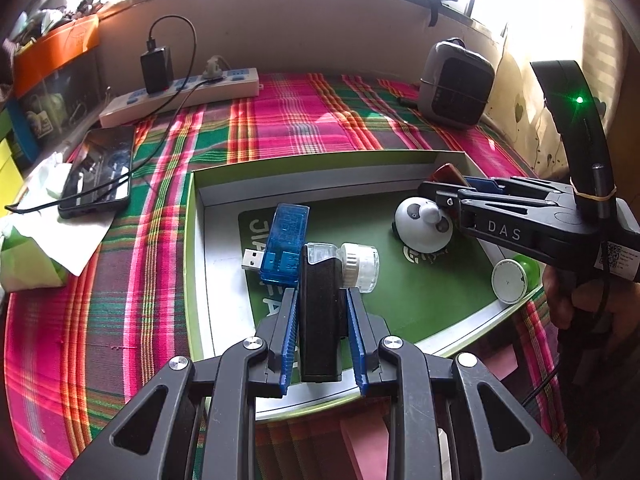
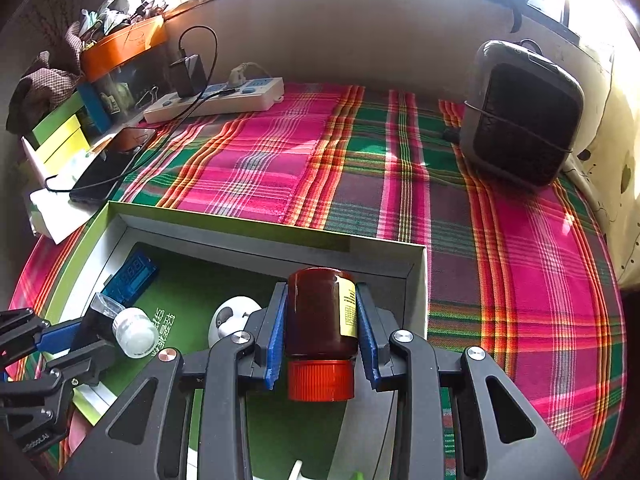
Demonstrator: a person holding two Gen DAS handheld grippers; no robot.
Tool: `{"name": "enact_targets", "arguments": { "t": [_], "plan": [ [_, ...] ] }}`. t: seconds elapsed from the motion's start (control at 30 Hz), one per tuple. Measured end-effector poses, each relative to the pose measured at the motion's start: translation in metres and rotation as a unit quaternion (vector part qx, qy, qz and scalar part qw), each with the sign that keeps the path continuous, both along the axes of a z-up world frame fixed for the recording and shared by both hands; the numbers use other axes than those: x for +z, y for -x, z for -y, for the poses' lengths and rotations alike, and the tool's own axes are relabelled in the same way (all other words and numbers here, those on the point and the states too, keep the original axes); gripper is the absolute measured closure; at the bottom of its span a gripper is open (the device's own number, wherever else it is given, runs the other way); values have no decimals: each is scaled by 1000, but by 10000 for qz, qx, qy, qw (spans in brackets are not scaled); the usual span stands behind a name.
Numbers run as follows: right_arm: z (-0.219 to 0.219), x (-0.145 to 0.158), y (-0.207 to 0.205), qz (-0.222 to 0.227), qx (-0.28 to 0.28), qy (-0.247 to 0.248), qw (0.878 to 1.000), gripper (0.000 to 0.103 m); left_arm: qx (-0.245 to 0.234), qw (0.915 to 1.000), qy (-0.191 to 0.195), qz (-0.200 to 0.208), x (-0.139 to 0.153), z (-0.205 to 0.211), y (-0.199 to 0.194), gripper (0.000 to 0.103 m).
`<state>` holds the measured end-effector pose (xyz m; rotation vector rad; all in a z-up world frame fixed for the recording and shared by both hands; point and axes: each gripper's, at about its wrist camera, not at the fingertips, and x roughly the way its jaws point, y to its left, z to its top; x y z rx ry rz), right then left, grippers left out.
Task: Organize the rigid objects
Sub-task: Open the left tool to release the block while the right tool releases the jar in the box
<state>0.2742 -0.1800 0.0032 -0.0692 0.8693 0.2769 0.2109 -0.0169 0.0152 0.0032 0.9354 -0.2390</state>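
Observation:
A shallow green-lined box (image 1: pixel 320 168) lies on the plaid cloth. My left gripper (image 1: pixel 322 300) is shut on a black rectangular device with a clear tip (image 1: pixel 320 312), held over the box. In the box lie a blue USB tester (image 1: pixel 282 250), a small clear jar with a white cap (image 1: pixel 360 266), a panda figure (image 1: pixel 424 226) and a white round lid (image 1: pixel 509 287). My right gripper (image 2: pixel 321 300) is shut on a brown bottle with an orange-red cap (image 2: pixel 320 320), over the box's far right corner (image 2: pixel 416 256); it also shows in the left wrist view (image 1: pixel 448 196).
A white power strip (image 1: pixel 180 94) with a black charger, a phone (image 1: pixel 100 168) on its cable and white tissue lie at the left. A grey heater-like appliance (image 2: pixel 520 116) stands at the back right. An orange shelf bin (image 2: pixel 124 46) is at the far left.

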Motion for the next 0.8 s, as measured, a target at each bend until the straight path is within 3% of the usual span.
{"name": "enact_targets", "arguments": {
  "t": [0.67, 0.8],
  "plan": [
    [2, 1, 2, 57, -16, -82, 9999, 69, 75, 10000, -37, -52, -1, -2, 1, 77],
    [2, 3, 6, 99, -4, -123, 9999, 63, 124, 9999, -11, -17, 1, -3, 4, 74]
  ]
}}
